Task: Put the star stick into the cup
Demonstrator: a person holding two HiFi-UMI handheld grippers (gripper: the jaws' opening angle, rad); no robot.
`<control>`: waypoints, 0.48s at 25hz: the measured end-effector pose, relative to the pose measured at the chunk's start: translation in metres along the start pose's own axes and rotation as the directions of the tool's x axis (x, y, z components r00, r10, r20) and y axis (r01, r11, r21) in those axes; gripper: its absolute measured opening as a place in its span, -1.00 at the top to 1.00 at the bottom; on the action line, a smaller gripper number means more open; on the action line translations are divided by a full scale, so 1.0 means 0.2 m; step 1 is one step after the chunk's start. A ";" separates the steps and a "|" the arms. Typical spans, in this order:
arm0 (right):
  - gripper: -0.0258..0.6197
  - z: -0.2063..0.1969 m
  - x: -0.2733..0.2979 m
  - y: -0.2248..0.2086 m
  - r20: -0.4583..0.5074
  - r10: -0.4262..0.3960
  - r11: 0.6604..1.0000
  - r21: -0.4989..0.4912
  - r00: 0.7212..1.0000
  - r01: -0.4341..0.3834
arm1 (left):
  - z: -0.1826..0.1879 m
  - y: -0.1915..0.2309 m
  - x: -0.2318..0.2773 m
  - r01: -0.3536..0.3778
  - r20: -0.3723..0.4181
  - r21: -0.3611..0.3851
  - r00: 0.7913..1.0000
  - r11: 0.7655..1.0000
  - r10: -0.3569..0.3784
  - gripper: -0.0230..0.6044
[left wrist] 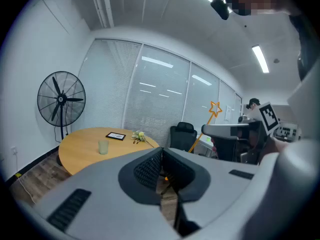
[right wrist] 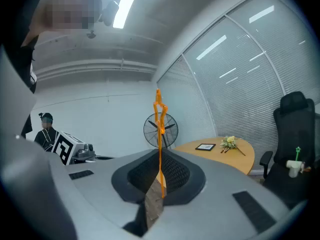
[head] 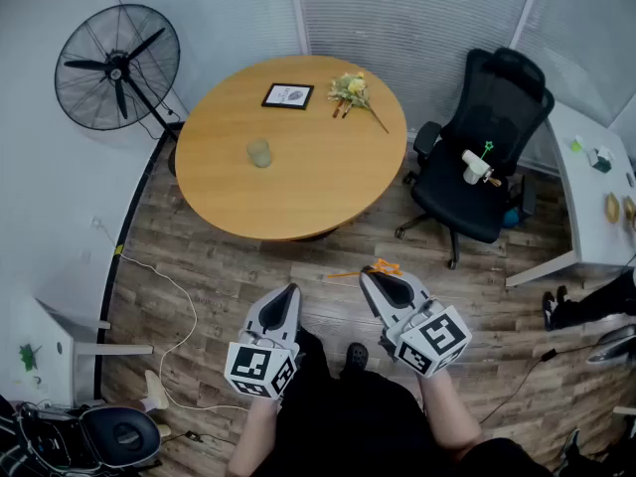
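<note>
A pale green cup [head: 259,153] stands upright on the round wooden table [head: 298,192], left of its centre; the left gripper view also has the cup [left wrist: 103,147]. An orange star stick [head: 350,272] is clamped in my right gripper [head: 370,276], low over the floor in front of the table. In the right gripper view the stick [right wrist: 159,129] rises from between the jaws of this gripper [right wrist: 160,156]. Its star [left wrist: 215,107] shows in the left gripper view. My left gripper [head: 291,289] [left wrist: 161,151] is beside it, shut with nothing in it.
On the table's far side lie a framed picture [head: 287,95] and a flower bunch [head: 353,89]. A standing fan [head: 117,68] is at left. The black office chair [head: 487,137] at right holds a white object and a green star stick [head: 488,150]. A white desk [head: 586,197] stands further right.
</note>
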State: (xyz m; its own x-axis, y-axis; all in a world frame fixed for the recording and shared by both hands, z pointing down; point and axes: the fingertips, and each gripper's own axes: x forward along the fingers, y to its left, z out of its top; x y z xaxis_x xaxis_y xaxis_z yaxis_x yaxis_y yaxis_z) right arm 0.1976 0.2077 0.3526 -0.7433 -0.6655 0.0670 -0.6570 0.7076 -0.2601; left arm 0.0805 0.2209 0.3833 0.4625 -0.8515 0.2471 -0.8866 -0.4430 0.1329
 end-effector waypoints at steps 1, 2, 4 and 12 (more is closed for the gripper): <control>0.85 0.00 -0.01 0.02 0.003 0.000 1.000 -0.001 1.000 0.000 | 0.01 -0.01 -0.02 0.006 0.003 0.007 1.000 1.000 -0.006 0.93; 0.85 0.01 -0.01 0.04 0.007 0.001 1.000 -0.003 1.000 -0.001 | 0.02 -0.02 -0.03 0.011 0.005 0.013 1.000 1.000 -0.011 0.93; 0.85 0.02 -0.04 0.09 0.011 0.010 1.000 -0.009 1.000 -0.010 | 0.03 -0.04 -0.07 0.015 0.010 0.019 1.000 1.000 -0.015 0.93; 0.85 -0.02 -0.14 0.17 0.013 0.026 1.000 0.002 1.000 -0.026 | -0.01 -0.14 -0.15 0.018 0.021 0.015 1.000 1.000 -0.018 0.93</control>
State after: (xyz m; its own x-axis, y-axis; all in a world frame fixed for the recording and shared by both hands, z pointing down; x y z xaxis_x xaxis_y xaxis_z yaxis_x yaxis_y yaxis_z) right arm 0.1950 0.2519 0.3449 -0.7583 -0.6501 0.0479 -0.6374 0.7241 -0.2635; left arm 0.0905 0.2601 0.3744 0.4781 -0.8491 0.2246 -0.8783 -0.4621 0.1230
